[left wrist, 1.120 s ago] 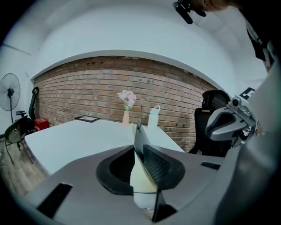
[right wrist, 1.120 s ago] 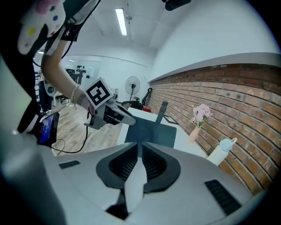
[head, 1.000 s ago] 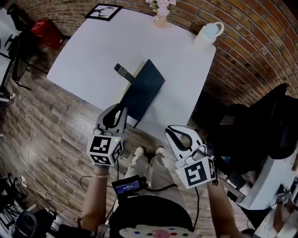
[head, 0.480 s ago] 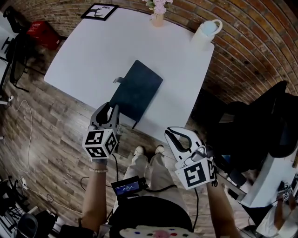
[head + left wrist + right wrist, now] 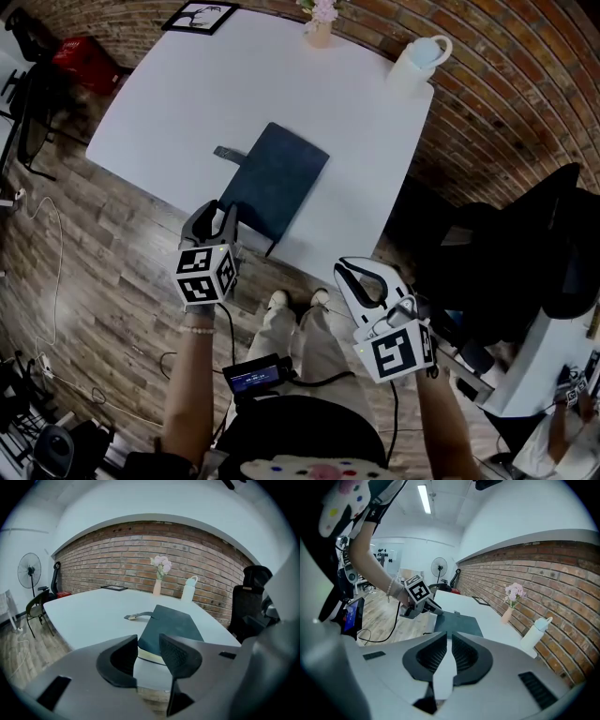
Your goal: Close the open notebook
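Observation:
A dark notebook (image 5: 277, 180) lies closed and flat on the white table (image 5: 178, 84), its strap (image 5: 228, 152) sticking out to the left. My left gripper (image 5: 217, 211) hovers at the table's near edge, just short of the notebook's near corner. Its jaws have just been opening and stand apart with nothing between them. In the left gripper view the notebook (image 5: 171, 627) lies beyond the left gripper (image 5: 149, 641). My right gripper (image 5: 347, 269) hangs off the table over the floor, shut and empty. The right gripper view shows the notebook (image 5: 457, 623) and the left gripper (image 5: 433, 607).
A white jug (image 5: 420, 61), a vase of flowers (image 5: 321, 28) and a framed picture (image 5: 199, 16) stand along the table's far side by the brick wall. A black office chair (image 5: 525, 244) is at the right. A fan (image 5: 29, 569) stands at the left.
The left gripper has drawn back from over the notebook toward the table's near edge, and its jaws stand wider. The notebook has settled flat, strap out to the left. The right gripper has not moved.

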A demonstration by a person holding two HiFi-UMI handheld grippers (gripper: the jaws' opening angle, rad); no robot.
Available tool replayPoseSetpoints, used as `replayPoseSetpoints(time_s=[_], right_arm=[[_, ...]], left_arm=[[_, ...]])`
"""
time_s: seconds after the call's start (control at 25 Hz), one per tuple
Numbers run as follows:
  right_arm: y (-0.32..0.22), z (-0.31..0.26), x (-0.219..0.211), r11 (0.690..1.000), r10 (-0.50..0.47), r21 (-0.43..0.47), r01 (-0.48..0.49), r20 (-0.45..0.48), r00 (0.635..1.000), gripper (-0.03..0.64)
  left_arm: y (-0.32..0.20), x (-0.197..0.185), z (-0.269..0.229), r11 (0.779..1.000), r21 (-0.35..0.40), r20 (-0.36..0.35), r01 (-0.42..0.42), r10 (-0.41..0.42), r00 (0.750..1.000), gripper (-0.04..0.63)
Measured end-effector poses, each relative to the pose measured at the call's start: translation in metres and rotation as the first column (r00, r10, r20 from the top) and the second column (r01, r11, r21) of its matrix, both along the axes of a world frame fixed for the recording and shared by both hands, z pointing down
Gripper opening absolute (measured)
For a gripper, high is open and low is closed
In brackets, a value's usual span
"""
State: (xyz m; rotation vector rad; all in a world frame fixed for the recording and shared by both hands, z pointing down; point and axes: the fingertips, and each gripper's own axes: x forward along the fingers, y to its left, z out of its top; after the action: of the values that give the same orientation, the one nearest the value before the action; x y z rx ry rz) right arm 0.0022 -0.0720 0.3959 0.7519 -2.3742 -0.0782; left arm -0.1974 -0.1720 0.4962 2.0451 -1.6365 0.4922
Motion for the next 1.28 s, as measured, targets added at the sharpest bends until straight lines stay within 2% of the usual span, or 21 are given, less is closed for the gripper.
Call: replayPoseSetpoints(time_s=[0.12,0.4,0.56,0.68,0.88,1.16,1.28], right_arm=[[0.002,0.001,0.0,1.0,0.004,-0.001,-0.004,0.0,1.0,0.054],[0.0,-0.003,0.005,0.999,0.045,0.008,-0.045,0.006,0.999,0.054],[-0.003,-0.013,0.012,0.992,0.118,0.037,-0.119,0.033,0.992,0.054],[-0.004,-0.027,0.014,0.985,0.156,0.053,-0.161,0.095,0.983,0.054],[-0.001,-0.056,0.021,0.969,0.221,0.065,-0.24,0.214,0.951,0.051],[0.011,-0.085,0.027,0.957,0.247,0.08,-0.279,0.275,0.929,0.051],[0.014,-0.098,0.032,0.95,0.255,0.098,-0.297,0.307,0.917,0.051]], left_arm=[[0.0,-0.001,0.008,1.0,-0.019,0.05,-0.001,0.002,0.999,0.161],[0.001,0.0,0.003,1.0,0.004,0.095,-0.002,0.002,0.995,0.152],[0.011,0.005,-0.018,0.998,0.053,0.118,-0.018,0.012,0.993,0.076],[0.02,0.015,-0.047,0.993,0.111,0.117,-0.046,0.033,0.993,0.037],[0.036,0.044,-0.11,0.965,0.226,0.117,-0.134,0.11,0.987,0.023],[0.059,0.081,-0.185,0.907,0.36,0.128,-0.219,0.184,0.974,0.02],[0.071,0.094,-0.205,0.889,0.386,0.126,-0.246,0.214,0.969,0.02]])
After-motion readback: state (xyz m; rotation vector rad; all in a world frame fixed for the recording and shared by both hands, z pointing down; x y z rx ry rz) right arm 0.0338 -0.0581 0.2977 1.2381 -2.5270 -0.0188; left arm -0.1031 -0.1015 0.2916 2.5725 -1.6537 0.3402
